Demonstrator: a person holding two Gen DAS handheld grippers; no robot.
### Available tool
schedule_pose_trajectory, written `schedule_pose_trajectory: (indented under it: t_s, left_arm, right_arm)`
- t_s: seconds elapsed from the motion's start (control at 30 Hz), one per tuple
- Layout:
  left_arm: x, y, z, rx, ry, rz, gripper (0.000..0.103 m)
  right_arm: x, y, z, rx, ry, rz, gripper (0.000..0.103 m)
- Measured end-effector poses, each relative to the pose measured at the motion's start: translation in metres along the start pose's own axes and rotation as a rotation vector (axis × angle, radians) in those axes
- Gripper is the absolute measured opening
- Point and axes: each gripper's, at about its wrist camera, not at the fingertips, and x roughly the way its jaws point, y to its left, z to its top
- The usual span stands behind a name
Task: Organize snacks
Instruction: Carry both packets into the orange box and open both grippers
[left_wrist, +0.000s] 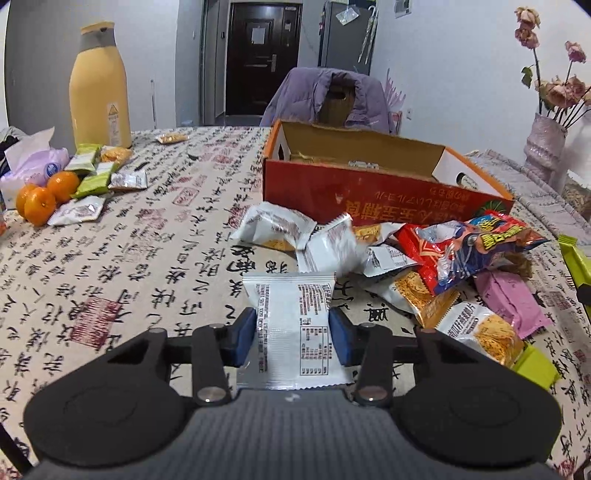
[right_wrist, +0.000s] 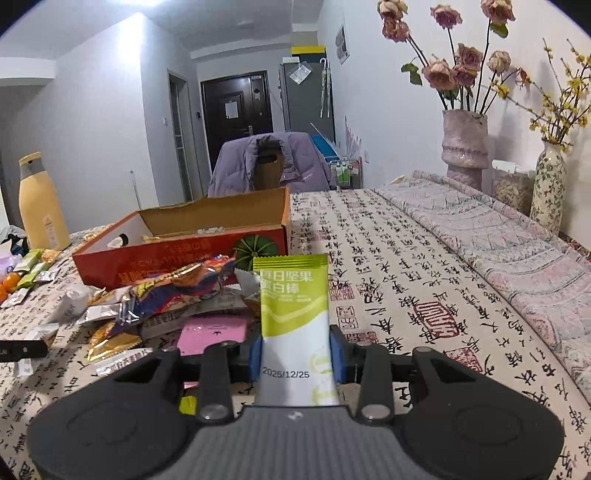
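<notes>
Snacks (left_wrist: 443, 266) lie in a messy heap on the table (left_wrist: 147, 258), just in front of the red box. The table has a cloth full of black brush writing and red stamp marks.

The red box (left_wrist: 369, 184) is the biggest thing. It sits open in the middle of the table, toward the far edge. It has gold writing on its front, upside down from here, and a green pumpkin picture at one corner. A few packets lie inside it.

A tall yellow bottle (left_wrist: 99, 85) with a grey collar stands near the far left corner. It has a small warning triangle label. Next to it are oranges (left_wrist: 44, 195) and some green and silver packets.

In the heap, a red and blue bag (left_wrist: 461, 247) lies on top. A pink packet (left_wrist: 513, 302) lies under it, near the right edge.

The left gripper (left_wrist: 293, 332) holds a white packet (left_wrist: 295, 325) tight between its blue pads. The packet's back shows small black print and a table of numbers, too tiny to read.

The right gripper (right_wrist: 295, 354) is squeezed on a green and white bar (right_wrist: 295, 314), standing upright. It has white Chinese words on the green top part and the date 2025/12/25 lower down.
</notes>
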Motion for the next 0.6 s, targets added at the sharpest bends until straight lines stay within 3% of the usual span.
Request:
schedule_pose_trajectory:
  t_s: [0.27, 0.6]
  left_arm:
    - [-0.030, -0.001, 0.013, 0.024, -0.080, -0.022, 0.043]
    - [-0.026, -0.017, 0.060, 0.075, -0.172, -0.036, 0.043]
  right_arm:
    - [-0.009, 0.006, 0.012, -0.021, -0.046, 0.010, 0.035]
    - [0.012, 0.021, 0.054, -0.088, -0.127, 0.020, 0.035]
